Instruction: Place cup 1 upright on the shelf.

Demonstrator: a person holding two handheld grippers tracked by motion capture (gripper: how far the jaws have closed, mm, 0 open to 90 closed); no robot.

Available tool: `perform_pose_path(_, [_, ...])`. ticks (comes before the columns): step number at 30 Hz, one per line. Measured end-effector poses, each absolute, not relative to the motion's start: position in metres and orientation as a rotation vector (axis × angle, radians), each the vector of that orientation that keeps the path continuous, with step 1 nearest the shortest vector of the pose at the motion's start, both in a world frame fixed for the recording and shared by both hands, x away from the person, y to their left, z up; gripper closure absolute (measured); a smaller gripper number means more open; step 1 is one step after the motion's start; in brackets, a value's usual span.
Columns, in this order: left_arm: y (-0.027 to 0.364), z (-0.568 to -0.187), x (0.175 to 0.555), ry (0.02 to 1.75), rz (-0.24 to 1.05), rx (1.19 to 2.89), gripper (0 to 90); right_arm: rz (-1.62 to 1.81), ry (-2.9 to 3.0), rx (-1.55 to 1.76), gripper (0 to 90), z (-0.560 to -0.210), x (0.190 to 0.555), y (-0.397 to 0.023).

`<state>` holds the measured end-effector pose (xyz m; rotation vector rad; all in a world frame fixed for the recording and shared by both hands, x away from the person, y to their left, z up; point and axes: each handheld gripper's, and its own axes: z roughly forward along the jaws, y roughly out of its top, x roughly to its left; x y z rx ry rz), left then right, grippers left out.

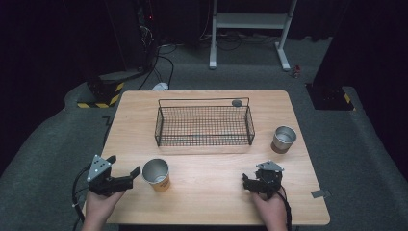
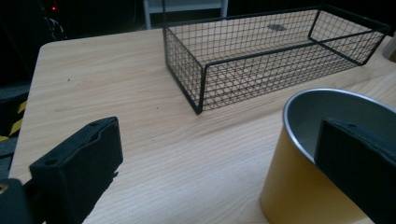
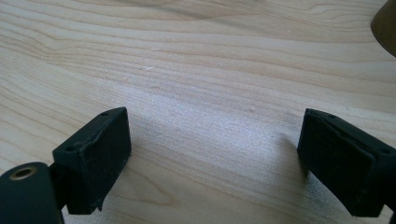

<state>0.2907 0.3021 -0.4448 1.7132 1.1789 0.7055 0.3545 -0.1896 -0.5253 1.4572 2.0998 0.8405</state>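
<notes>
Here, held the left tool (image 1: 124, 165) low at the near left corner of the worktop (image 1: 207, 202), with jaws spread wide and closed on nothing. Brought one jaw right up at the rim of the yellow cup (image 1: 157, 175), the other well off to the side; could not tell whether that jaw touched the cup. Found the cup upright and open on the near side, in front of the wire basket (image 1: 202, 127), probably so as to be gripped easily from the side. Judged the wide opening as preparation to take the cup wall between the jaws. Rested the right tool (image 1: 252, 182) at the near right over bare wood, jaws also apart, holding nothing, apparently idle. Saw the steel cup (image 1: 284, 139) upright just right of the basket, well apart from both tools.
</notes>
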Motion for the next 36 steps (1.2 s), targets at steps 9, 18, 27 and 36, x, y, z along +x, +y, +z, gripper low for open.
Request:
perform_pose_path(9, [0.288,-0.441,0.288,1.136,0.67,1.724,0.6,0.841,2.1,1.457,9.4,-0.525,0.354,-0.19])
perform_pose_path(18, [0.272,-0.44,0.285,1.091,0.627,1.746,0.6,0.841,2.1,1.457,9.4,-0.525,0.355,-0.19])
perform_pose_path(27, [0.259,-0.442,0.284,1.054,0.592,1.766,0.6,0.841,2.1,1.457,9.4,-0.525,0.354,-0.19])
perform_pose_path(36, [0.246,-0.443,0.284,1.02,0.543,1.769,0.6,0.841,2.1,1.457,9.4,-0.525,0.354,-0.19])
